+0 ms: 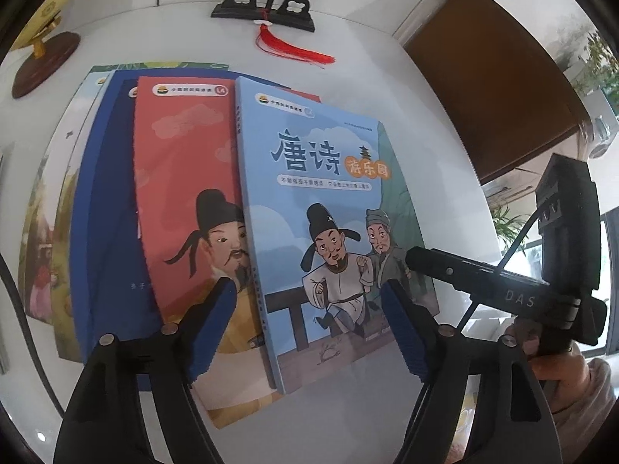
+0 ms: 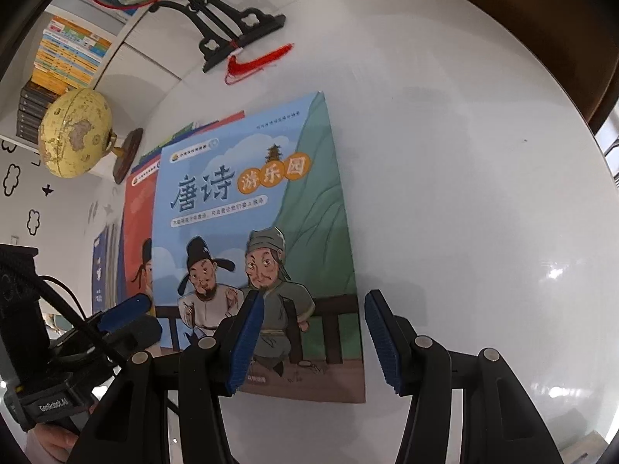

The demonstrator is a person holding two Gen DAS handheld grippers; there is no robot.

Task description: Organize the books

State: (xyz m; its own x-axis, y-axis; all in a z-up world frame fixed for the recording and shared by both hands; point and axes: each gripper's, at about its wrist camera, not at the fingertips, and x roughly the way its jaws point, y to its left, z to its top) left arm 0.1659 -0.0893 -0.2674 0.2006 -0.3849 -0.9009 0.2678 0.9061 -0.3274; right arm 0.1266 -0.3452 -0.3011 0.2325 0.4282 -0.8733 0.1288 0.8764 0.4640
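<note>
Your left gripper point(image 1: 309, 313) has its blue-padded fingers point(image 1: 211, 321) spread wide, pinching nothing. They hang over the near end of the light blue book point(image 1: 309, 178), one pad above the red book point(image 1: 182, 170) at its spine side, the other above the blue cover's lower right corner. Whether either pad touches a cover cannot be told from the left wrist view.

Your right gripper point(image 2: 313, 342) also has its fingers point(image 2: 245, 342) parted, with nothing pressed between them. The left pad sits over the lower part of the light blue book point(image 2: 247, 208); the right pad is just past that book's right edge, over bare white worktop point(image 2: 483, 193). The book's right edge runs through the gap between the two pads.

The light blue book lies flat, face up, on top of a fanned stack. Under it, sticking out to the left, is the red book, then a dark blue book point(image 1: 112, 208), then picture books point(image 1: 50, 239) with pale and green covers at the far left. All rest on the worktop.

In the left wrist view the other gripper's black body point(image 1: 503, 290) comes in from the right, with a hand point(image 1: 557, 363) gripping its handle.

Farther back on the worktop stands a black carved stand point(image 1: 267, 4) with a red tassel point(image 1: 294, 48) lying in front of it. A yellow globe point(image 2: 75, 131) on a dark round base is to the left of the stack. Behind it, a shelf point(image 2: 65, 58) holds rows of books. A brown chair seat point(image 1: 491, 89) lies beyond the worktop's right edge.
</note>
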